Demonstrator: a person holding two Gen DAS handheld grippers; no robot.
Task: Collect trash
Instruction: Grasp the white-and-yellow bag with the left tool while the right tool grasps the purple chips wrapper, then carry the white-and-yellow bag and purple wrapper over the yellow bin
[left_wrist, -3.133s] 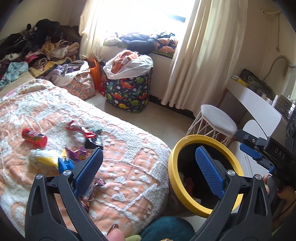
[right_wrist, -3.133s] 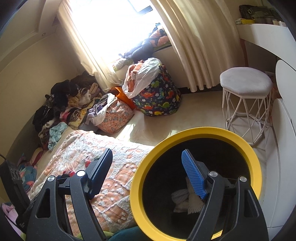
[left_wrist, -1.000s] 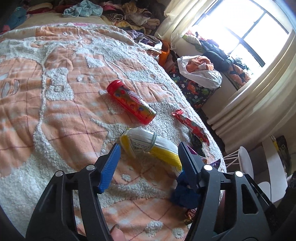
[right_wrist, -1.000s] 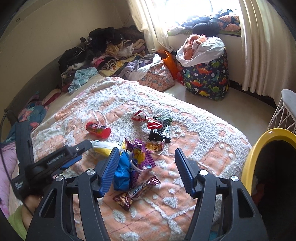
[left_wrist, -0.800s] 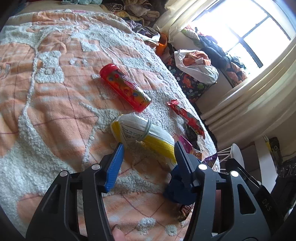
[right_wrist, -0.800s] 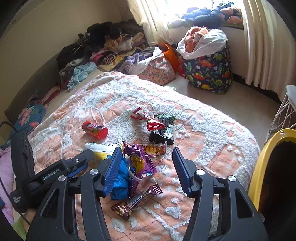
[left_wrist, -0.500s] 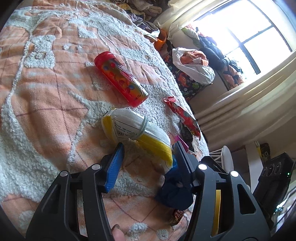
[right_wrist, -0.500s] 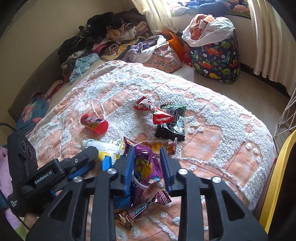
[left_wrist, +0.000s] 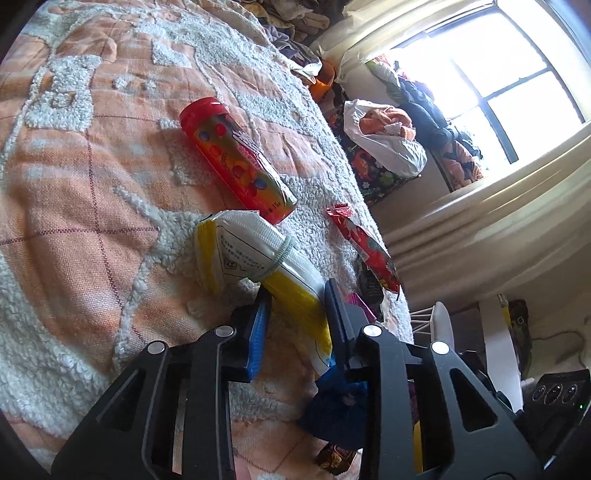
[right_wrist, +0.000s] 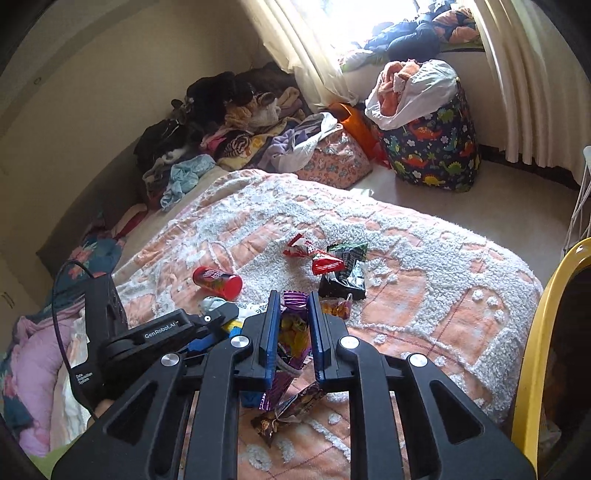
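On the orange and white bedspread (right_wrist: 424, 295) lies scattered trash. My left gripper (left_wrist: 297, 288) has its jaws closing on a yellow and white packet (left_wrist: 240, 251), and both blue pads touch the packet's yellow end. A red tube (left_wrist: 236, 155) lies just beyond the packet, with a red wrapper (left_wrist: 364, 247) to its right. A crumpled blue wrapper (left_wrist: 336, 402) sits under the right finger. My right gripper (right_wrist: 293, 295) is shut on a purple snack wrapper (right_wrist: 291, 332). A brown wrapper (right_wrist: 288, 410) lies below it and a black wrapper (right_wrist: 343, 277) beyond. The left gripper (right_wrist: 229, 321) shows at the left.
A black bin with a yellow rim (right_wrist: 535, 332) stands at the bed's right edge. A dinosaur-print hamper (right_wrist: 432, 147) full of laundry stands by the curtained window. A heap of clothes (right_wrist: 229, 122) fills the far corner. A white stool (left_wrist: 441, 332) is beside the bed.
Both grippers came from the bin to the bed. The right jaws closed on the purple wrapper. The left gripper sank toward the yellow and white packet and its jaws narrowed onto it.
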